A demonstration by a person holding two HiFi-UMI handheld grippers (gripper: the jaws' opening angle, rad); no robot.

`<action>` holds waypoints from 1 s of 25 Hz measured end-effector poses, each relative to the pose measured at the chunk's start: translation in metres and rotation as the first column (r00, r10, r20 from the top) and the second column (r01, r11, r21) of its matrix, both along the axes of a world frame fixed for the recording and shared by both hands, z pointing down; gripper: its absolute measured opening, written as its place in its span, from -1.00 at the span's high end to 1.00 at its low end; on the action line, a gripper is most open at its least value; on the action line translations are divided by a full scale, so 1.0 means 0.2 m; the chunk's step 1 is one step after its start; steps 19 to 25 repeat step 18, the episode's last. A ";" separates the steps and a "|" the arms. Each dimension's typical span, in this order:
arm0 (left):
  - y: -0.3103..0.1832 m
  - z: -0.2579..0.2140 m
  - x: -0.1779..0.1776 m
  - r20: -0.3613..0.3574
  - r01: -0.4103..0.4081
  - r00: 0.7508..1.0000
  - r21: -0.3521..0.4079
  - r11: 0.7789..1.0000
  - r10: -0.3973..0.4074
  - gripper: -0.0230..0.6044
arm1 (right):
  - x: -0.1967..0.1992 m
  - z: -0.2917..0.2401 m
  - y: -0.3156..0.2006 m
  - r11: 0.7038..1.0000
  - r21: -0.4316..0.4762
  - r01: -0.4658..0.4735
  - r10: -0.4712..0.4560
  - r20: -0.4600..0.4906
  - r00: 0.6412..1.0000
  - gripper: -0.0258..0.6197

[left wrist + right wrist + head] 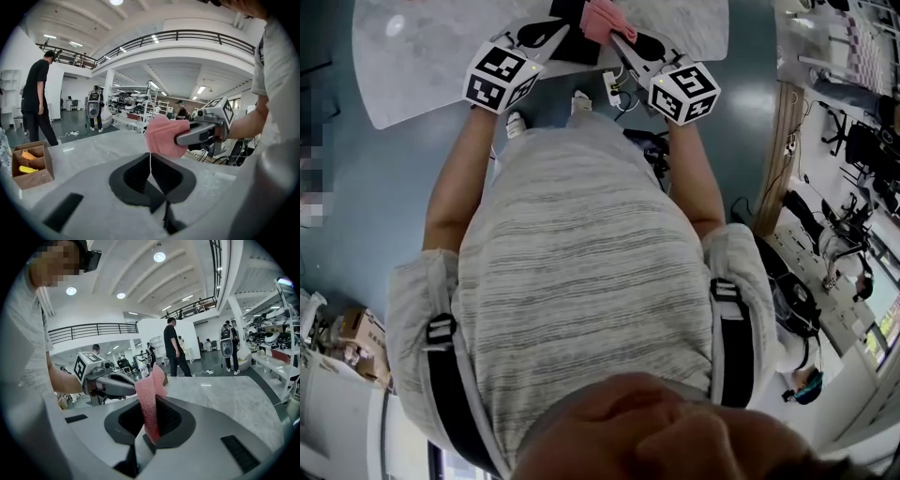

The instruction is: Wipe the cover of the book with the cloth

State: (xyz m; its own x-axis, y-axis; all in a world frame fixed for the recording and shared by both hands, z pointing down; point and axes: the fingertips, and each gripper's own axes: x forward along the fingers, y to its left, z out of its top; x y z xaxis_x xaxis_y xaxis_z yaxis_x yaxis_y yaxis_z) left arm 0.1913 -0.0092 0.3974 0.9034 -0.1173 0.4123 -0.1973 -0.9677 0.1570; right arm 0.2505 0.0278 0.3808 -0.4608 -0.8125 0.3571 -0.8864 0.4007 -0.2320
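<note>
A pink cloth (600, 19) hangs folded in my right gripper (616, 37), which is shut on it just above the table. In the right gripper view the cloth (150, 404) stands up from between the dark pads of the right gripper (152, 397). A flat black thing, apparently the book (572, 45), lies at the table's near edge between the two grippers. My left gripper (561, 26) is held over it, jaws shut with nothing between them (150, 159). From the left gripper view the cloth (161, 136) and the right gripper (185, 137) are seen close ahead.
The grey marble table (422, 56) spreads to the left. A cardboard box (30, 164) with yellow items sits on it. People stand beyond the table (37, 93) (174, 350). Cables and a power strip (612, 89) lie on the floor by my feet.
</note>
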 end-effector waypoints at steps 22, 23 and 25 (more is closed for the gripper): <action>0.06 -0.01 0.00 -0.014 -0.003 1.000 -0.012 1.000 0.003 0.86 | -0.01 -0.02 0.04 1.000 -0.004 0.014 -0.014 0.003 1.000 0.80; 0.06 -0.01 0.00 -0.014 -0.003 1.000 -0.012 1.000 0.003 0.86 | -0.01 -0.02 0.04 1.000 -0.004 0.014 -0.014 0.003 1.000 0.80; 0.06 -0.01 0.00 -0.014 -0.003 1.000 -0.012 1.000 0.003 0.86 | -0.01 -0.02 0.04 1.000 -0.004 0.014 -0.014 0.003 1.000 0.80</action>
